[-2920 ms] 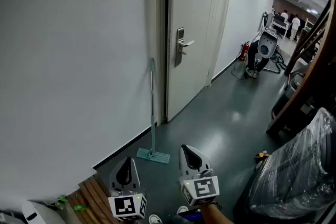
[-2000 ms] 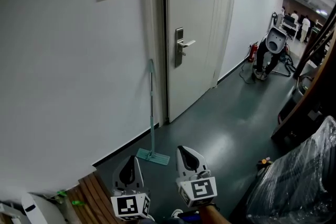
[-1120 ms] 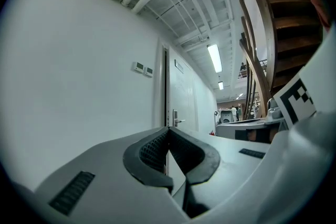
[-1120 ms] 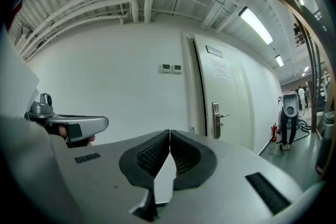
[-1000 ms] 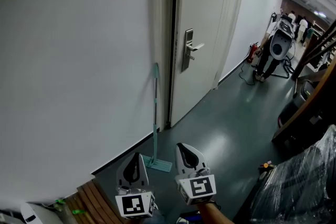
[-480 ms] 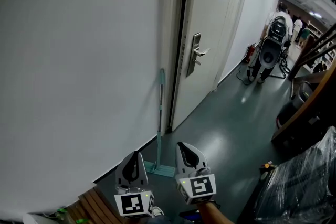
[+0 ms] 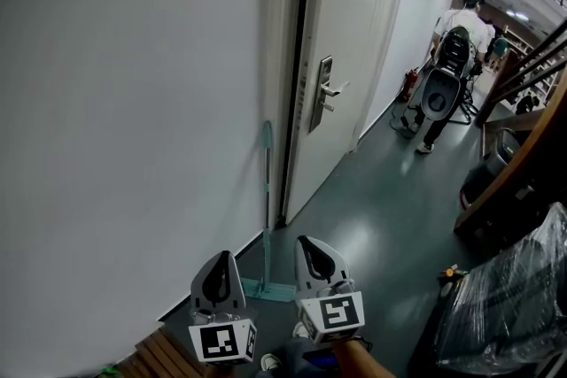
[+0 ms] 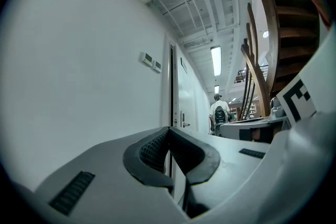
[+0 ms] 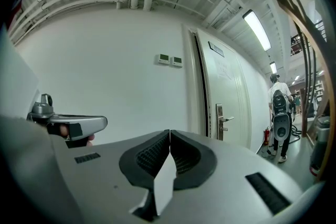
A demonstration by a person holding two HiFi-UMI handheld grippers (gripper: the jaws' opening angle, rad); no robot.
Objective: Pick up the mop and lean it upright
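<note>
Two claws show at the bottom of the head view, side by side and pointing along a corridor: the left claw (image 7: 221, 261) and the right claw (image 7: 307, 243), each with its marker cube toward the camera. Ahead of them, in the gap between the two, stands the mop (image 7: 266, 199). Its flat teal head rests on the dark floor (image 7: 372, 226) just beyond the claw tips, and its handle stands upright against the white wall (image 7: 115, 128), beside the frame of a closed door (image 7: 341, 57). Neither claw touches it. Far ahead and to the right of the right claw, a person (image 7: 462, 20) stands by a wheeled machine (image 7: 436, 97). Close on that claw's right lies a bundle wrapped in clear plastic (image 7: 505, 297); what it holds cannot be made out.

In the left gripper view, the left claw (image 8: 169, 128) has its ribbed pads pressed together with nothing between them.

In the right gripper view, the right claw (image 9: 169, 132) is likewise closed and empty, with the door (image 9: 226, 97) ahead.
</note>
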